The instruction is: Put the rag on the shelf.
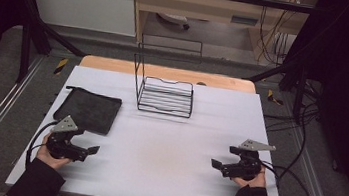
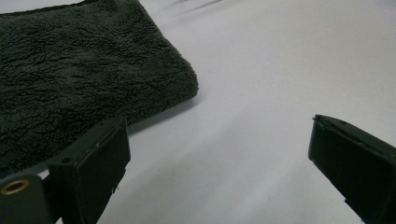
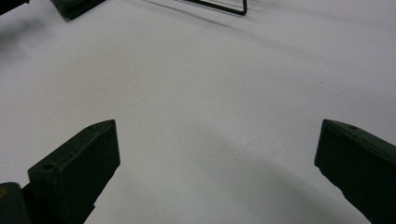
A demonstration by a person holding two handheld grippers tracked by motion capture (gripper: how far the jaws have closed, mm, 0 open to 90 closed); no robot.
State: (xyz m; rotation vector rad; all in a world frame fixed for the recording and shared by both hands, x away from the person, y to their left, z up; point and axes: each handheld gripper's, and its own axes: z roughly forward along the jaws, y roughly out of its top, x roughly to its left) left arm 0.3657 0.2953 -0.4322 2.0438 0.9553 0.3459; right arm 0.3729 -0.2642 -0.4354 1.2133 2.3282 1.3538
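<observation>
- Dark fleece, folded flat: the cloth [image 1: 89, 110] lies on the left part of the white table [image 1: 166, 152], well short of the wire rack [image 1: 165, 96] that stands near the far edge.
- Left gripper [image 1: 89, 151] rests low on the table just in front of the cloth's near edge, jaws released and wide apart with nothing between them (in the left gripper view the cloth [image 2: 79, 79] sits up and to the left of the jaws, not inside them).
- Right gripper [image 1: 216, 164] rests near the right edge, likewise spread and empty over bare table.
- Risk, as I judge it: a pinch on the top layer alone could let the fold fall open when lifted.
- Another risk: a low approach may push the soft cloth along the smooth table instead of catching it.
- The rack's tall back wire could snag a hanging corner.
</observation>
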